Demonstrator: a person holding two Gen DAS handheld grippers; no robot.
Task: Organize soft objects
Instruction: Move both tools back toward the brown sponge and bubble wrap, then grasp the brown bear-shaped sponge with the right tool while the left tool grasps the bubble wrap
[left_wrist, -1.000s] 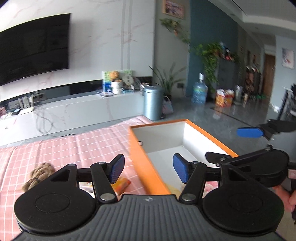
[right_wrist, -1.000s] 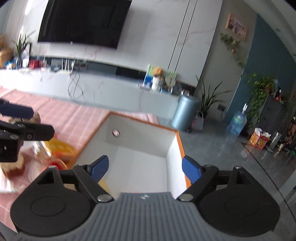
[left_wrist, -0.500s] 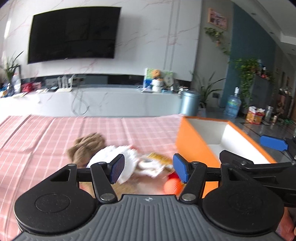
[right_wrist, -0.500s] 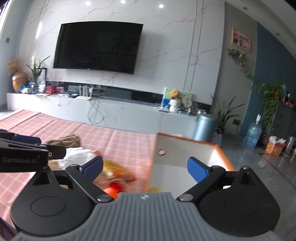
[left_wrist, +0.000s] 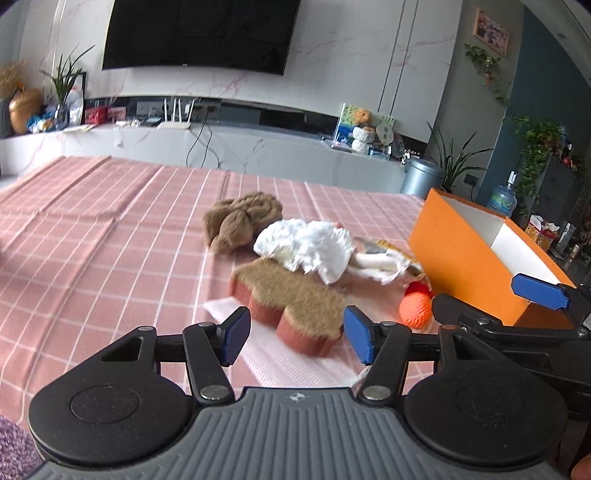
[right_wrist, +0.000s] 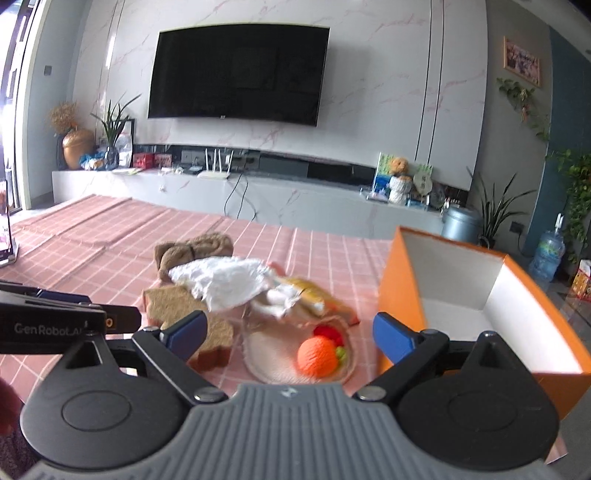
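A pile of soft objects lies on the pink checked cloth: a brown plush (left_wrist: 242, 221) (right_wrist: 192, 249), a white crumpled cloth (left_wrist: 308, 247) (right_wrist: 225, 278), a brown lobed sponge (left_wrist: 291, 295) (right_wrist: 192, 314), an orange knitted ball (left_wrist: 416, 308) (right_wrist: 317, 356) and a yellow packet (right_wrist: 310, 297). An orange box (left_wrist: 465, 258) (right_wrist: 458, 291) with a white inside stands to the right. My left gripper (left_wrist: 293, 338) is open and empty just before the sponge. My right gripper (right_wrist: 290, 334) is open and empty, above the ball.
A white mat (left_wrist: 280, 354) lies under the sponge and a pinkish round mat (right_wrist: 280, 356) under the ball. Behind the table stand a TV bench (right_wrist: 258, 192), a wall TV (right_wrist: 236, 74), a grey bin (right_wrist: 460, 223) and plants (right_wrist: 498, 210).
Both grippers swung left, away from the box, and now face the pile of soft objects. Both stayed open and empty.
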